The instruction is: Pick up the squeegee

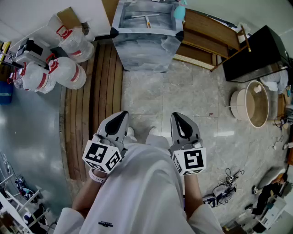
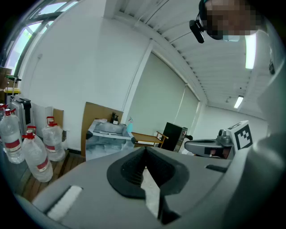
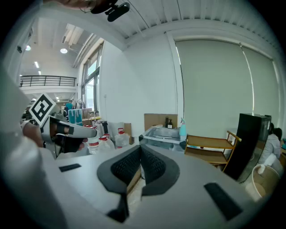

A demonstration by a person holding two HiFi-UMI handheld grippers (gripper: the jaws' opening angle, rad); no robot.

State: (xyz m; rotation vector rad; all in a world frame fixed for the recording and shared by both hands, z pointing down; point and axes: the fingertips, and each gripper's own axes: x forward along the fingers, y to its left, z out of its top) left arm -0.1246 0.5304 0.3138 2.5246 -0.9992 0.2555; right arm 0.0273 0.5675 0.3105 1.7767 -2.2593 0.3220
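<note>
The squeegee (image 1: 147, 19) lies on top of the grey table (image 1: 146, 52) at the upper centre of the head view, well apart from both grippers. Its pale blade runs left to right across the frame. Its short handle points down the frame, toward the person. A blue spray bottle (image 1: 180, 10) stands at the table's right rear corner, near the squeegee but not touching it.

The left gripper (image 1: 123, 114) and the right gripper (image 1: 176, 115) are held side by side low in the frame, just in front of the person's body, over bare floor. Both aim up the frame toward the table. Each gripper's jaws are closed tip to tip with nothing between them, and each gripper view shows the ribbed pads meeting at the front.

The squeegee sits straight ahead, about on the line midway between the two grippers, so neither is clearly nearer. The handle end faces the person, so it is probably the easier part to take. A gripper coming in from this side would meet the handle end-on, so the jaws would need to open and close across it. The pickup has not begun, because a step toward the table has to come first
</note>
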